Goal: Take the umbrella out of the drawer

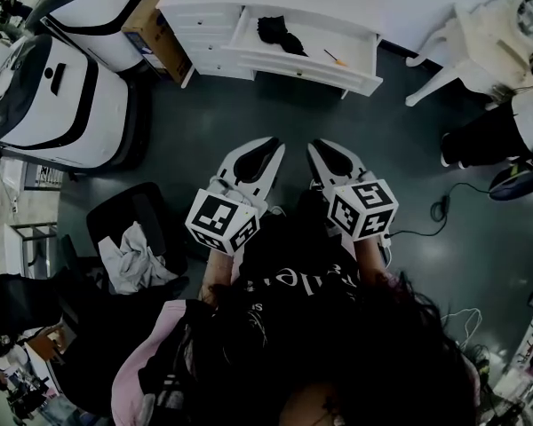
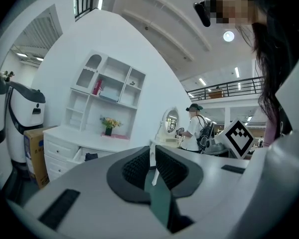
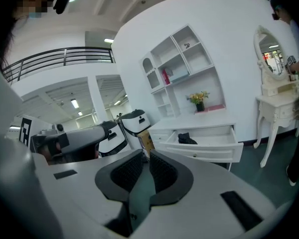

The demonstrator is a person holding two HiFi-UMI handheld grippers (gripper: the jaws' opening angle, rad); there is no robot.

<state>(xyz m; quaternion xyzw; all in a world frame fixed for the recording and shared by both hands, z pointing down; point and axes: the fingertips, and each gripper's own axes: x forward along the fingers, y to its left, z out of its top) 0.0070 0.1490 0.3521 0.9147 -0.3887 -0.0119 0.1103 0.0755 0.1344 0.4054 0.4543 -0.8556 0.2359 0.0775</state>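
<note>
A folded black umbrella (image 1: 280,34) lies in the open top drawer (image 1: 355,76) of a white dresser, far ahead of me. It is small in both gripper views, as a dark bundle: umbrella (image 2: 90,157), umbrella (image 3: 187,139). My left gripper (image 1: 271,145) and right gripper (image 1: 318,147) are side by side over the dark floor, well short of the drawer. Both point toward the dresser. The left gripper (image 2: 152,156) has its ribbed pads together with nothing between them. The right gripper (image 3: 145,156) is shut and empty too.
Two white machines (image 1: 62,96) and a cardboard box (image 1: 151,29) stand left of the dresser. A white dressing table (image 1: 480,34) and a person (image 1: 502,131) are on the right. A black chair with a cloth (image 1: 133,247) sits at my left, and a cable (image 1: 444,207) lies on the floor.
</note>
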